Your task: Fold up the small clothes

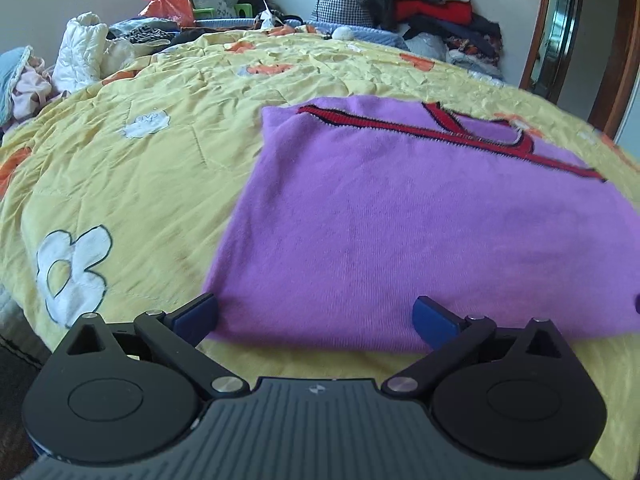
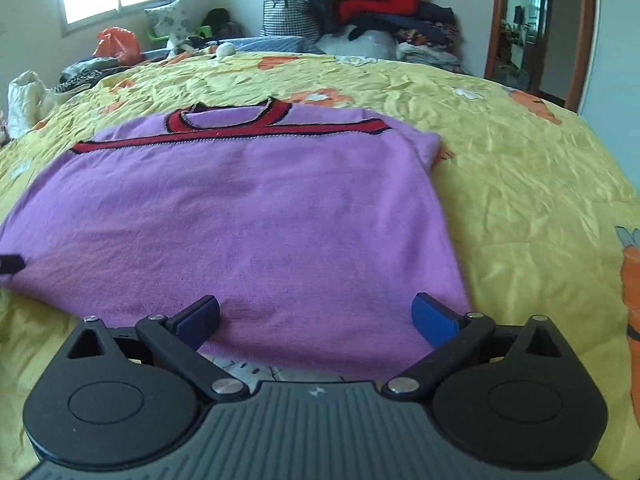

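A purple knit sweater [image 1: 400,216] with red and black trim lies flat on the yellow quilt [image 1: 132,168], sleeves folded in. My left gripper [image 1: 316,316] is open, its blue fingertips [image 1: 200,312] spread over the sweater's near left hem. The sweater also shows in the right wrist view [image 2: 248,216], its neckline at the far side. My right gripper [image 2: 316,316] is open over the near right hem, holding nothing. A dark tip of the left gripper shows at that view's left edge [image 2: 10,264].
The yellow quilt [image 2: 520,184] with flower and carrot prints covers the bed. Piles of clothes and bags [image 1: 420,4] stand at the far side. White padded clothing [image 1: 80,52] lies far left. A wooden door frame [image 2: 580,32] stands at right.
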The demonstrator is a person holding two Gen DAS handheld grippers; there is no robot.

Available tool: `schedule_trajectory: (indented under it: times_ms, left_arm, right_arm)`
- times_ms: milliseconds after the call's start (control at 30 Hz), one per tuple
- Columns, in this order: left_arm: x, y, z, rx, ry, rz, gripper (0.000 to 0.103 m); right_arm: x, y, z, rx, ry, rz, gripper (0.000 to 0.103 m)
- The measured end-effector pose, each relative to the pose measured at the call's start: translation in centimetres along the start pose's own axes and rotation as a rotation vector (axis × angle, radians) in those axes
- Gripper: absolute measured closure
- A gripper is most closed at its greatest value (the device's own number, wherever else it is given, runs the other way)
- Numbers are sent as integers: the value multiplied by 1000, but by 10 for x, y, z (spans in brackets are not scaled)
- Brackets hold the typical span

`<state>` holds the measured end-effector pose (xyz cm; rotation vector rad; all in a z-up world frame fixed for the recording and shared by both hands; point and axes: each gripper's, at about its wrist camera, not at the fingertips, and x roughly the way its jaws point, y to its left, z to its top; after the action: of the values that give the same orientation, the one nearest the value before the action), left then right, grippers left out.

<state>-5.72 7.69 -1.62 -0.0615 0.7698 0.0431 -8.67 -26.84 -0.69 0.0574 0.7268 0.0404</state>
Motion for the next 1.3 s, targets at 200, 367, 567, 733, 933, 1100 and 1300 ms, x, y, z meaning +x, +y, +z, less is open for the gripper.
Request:
schedule_trajectory:
  times_ms: [200,367,567,733,933,1100,1300]
  left_arm:
    - [-4,-3,13,-20,-57,-56,0]
    - [23,-12,17,43,-17,0,1]
    - [21,-10,49,13,-82,-45,0]
    - [49,-35,101,31,-116,-58,0]
    - [95,-59,136,52,-93,-19,0]
    - [122,-72,140,41,-65,-14,0]
    - [145,-74,128,43,-51,10,0]
  right_arm:
    - [3,2,12,24,-30,54,0]
    - [27,-4,14,71,-12,11,0]
    - [19,-1,35,51,-4,-22,0]
    - [43,0,76,96,-6,-34,0]
    - [82,11,119,87,6,-32,0]
    - [114,24,136,49,24,-6,0]
    - [149,30,137,11,82,15,0]
